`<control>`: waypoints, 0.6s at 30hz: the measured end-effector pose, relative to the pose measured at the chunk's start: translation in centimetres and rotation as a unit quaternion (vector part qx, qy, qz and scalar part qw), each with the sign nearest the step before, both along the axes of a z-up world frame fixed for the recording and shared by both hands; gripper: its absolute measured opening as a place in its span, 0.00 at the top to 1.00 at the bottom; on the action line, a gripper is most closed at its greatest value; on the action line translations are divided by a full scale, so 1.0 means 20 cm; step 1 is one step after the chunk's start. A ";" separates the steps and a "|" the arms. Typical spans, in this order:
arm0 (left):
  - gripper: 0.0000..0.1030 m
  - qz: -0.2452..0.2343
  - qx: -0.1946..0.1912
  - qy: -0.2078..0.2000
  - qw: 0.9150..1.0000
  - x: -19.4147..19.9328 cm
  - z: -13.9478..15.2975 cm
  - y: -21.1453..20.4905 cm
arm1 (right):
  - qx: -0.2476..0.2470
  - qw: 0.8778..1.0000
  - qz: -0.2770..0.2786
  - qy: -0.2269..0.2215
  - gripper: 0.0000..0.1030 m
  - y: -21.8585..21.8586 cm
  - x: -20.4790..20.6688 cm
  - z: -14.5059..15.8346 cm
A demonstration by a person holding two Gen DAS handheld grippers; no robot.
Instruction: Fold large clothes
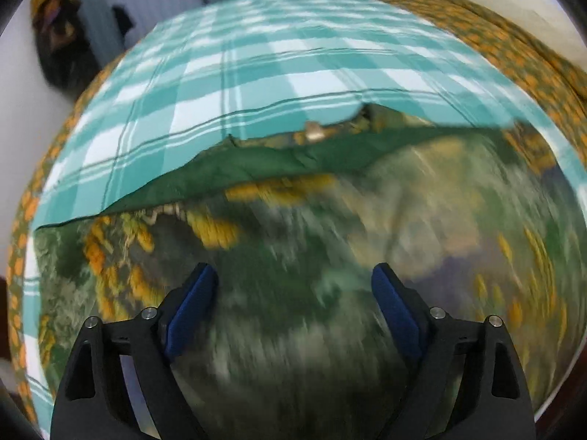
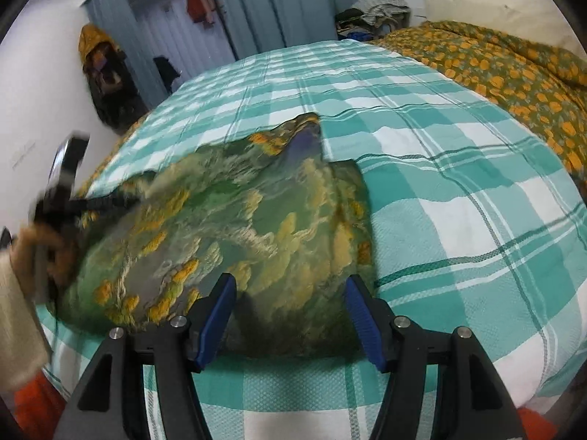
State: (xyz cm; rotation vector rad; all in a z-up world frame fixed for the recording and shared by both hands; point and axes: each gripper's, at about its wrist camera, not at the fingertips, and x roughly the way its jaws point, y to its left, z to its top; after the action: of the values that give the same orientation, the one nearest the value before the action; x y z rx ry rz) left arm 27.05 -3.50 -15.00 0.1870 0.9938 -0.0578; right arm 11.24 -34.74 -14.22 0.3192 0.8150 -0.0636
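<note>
Green floral garment [image 2: 227,227] with yellow-orange print lies spread on the teal-and-white checked bedsheet [image 2: 458,190], toward the near left part of the bed, partly folded, one flap peaking at its far edge. Left wrist view is motion-blurred; the garment [image 1: 293,256] fills the lower half, with a plain dark green hem band running across its far edge against the checked sheet [image 1: 256,55]. Left gripper [image 1: 295,286] hangs over the cloth, blue pads spread wide, nothing pinched between them. Right gripper [image 2: 290,293] hovers at the garment's near edge, jaws apart, pads not pressing on fabric; the cloth shows through the gap. In the right view the left gripper [image 2: 110,201] sits blurred at the garment's left side, held by a hand [image 2: 40,245] in a cream sleeve [image 2: 18,322]. An orange-flowered bedspread [image 2: 513,69] covers the far right of the bed. Pile of clothes [image 2: 374,14] by the far wall, blue-grey curtains [image 2: 293,3] behind.
</note>
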 end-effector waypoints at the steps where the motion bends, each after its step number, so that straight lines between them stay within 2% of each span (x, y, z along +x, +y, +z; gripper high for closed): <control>1: 0.12 -0.011 0.002 -0.003 1.000 -0.08 0.01 -0.01 | 0.007 1.000 -0.008 0.001 0.39 -0.02 0.00 0.00; 6: 0.12 -0.057 0.021 -0.010 0.998 -0.35 0.04 -0.08 | 0.042 0.998 -0.035 0.016 0.39 -0.10 -0.03 -0.05; 8: 0.12 -0.071 0.021 -0.011 0.997 -0.40 0.06 -0.09 | 0.057 0.997 -0.043 0.021 0.39 -0.11 -0.07 -0.05; 11: 0.11 -0.074 -0.011 -0.012 0.997 -0.43 0.13 -0.08 | 0.063 0.996 -0.055 0.030 0.37 -0.12 -0.13 -0.06; 13: 0.11 -0.069 -0.037 -0.016 0.997 -0.42 0.16 -0.07 | 0.073 0.995 -0.057 0.033 0.32 -0.12 -0.17 -0.09; 16: 0.11 -0.068 -0.058 -0.006 0.996 -0.37 0.14 -0.10 | 0.123 0.991 -0.043 0.041 0.28 -0.10 -0.19 -0.16; 18: 0.09 -0.070 -0.057 0.012 0.996 -0.34 0.07 -0.13 | 0.200 0.978 -0.049 0.034 0.28 -0.13 -0.15 -0.23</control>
State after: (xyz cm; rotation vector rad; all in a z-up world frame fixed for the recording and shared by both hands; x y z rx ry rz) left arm 20.35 -6.03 -13.65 0.1516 0.9978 -0.2448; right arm 8.18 -37.33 -18.77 0.7411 0.8787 -0.0021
